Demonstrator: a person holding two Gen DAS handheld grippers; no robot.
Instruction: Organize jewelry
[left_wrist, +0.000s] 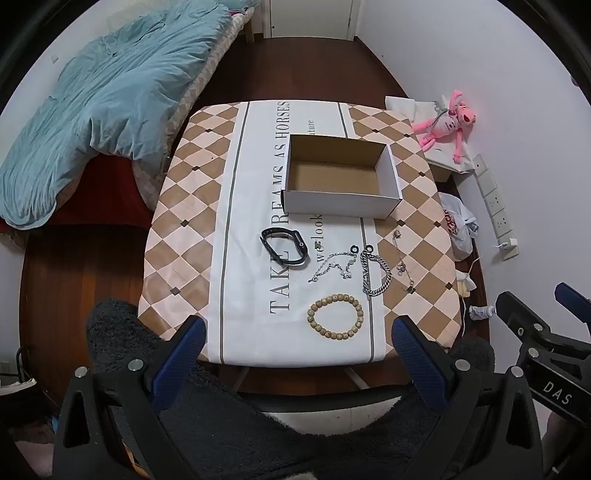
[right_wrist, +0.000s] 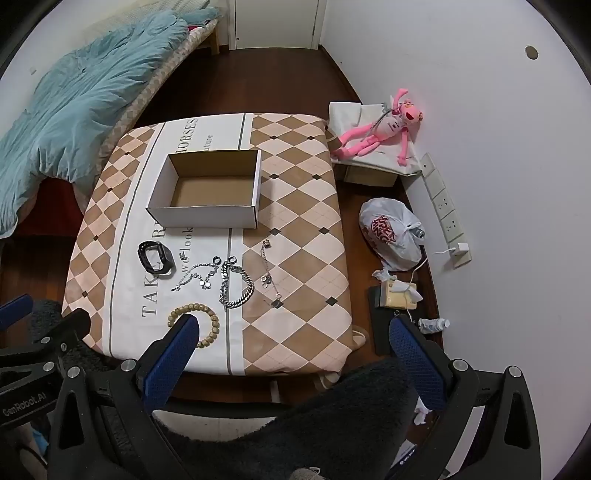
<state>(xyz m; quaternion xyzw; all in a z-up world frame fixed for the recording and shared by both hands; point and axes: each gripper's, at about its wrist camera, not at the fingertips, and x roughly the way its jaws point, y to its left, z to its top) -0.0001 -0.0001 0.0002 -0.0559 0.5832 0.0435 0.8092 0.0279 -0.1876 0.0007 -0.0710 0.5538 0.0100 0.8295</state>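
Observation:
An open, empty cardboard box (left_wrist: 340, 175) (right_wrist: 210, 184) stands on the checkered tablecloth (left_wrist: 184, 236) (right_wrist: 295, 221). In front of it lie a black smart band (left_wrist: 285, 246) (right_wrist: 156, 257), a thin silver chain (left_wrist: 334, 266) (right_wrist: 195, 275), a chunky silver bracelet (left_wrist: 375, 272) (right_wrist: 236, 282), a thin charm chain (left_wrist: 402, 260) (right_wrist: 267, 271) and a wooden bead bracelet (left_wrist: 335, 316) (right_wrist: 210, 317). My left gripper (left_wrist: 295, 343) is open and empty, above the table's near edge. My right gripper (right_wrist: 291, 347) is open and empty, its left finger in front of the bead bracelet.
A bed with a teal quilt (left_wrist: 96, 107) (right_wrist: 74, 103) stands to the left. A pink plush toy (left_wrist: 448, 123) (right_wrist: 380, 129), a plastic bag (right_wrist: 391, 232), a power strip (right_wrist: 445, 210) and small clutter lie on the floor to the right. Dark fleece (left_wrist: 258, 424) covers the foreground.

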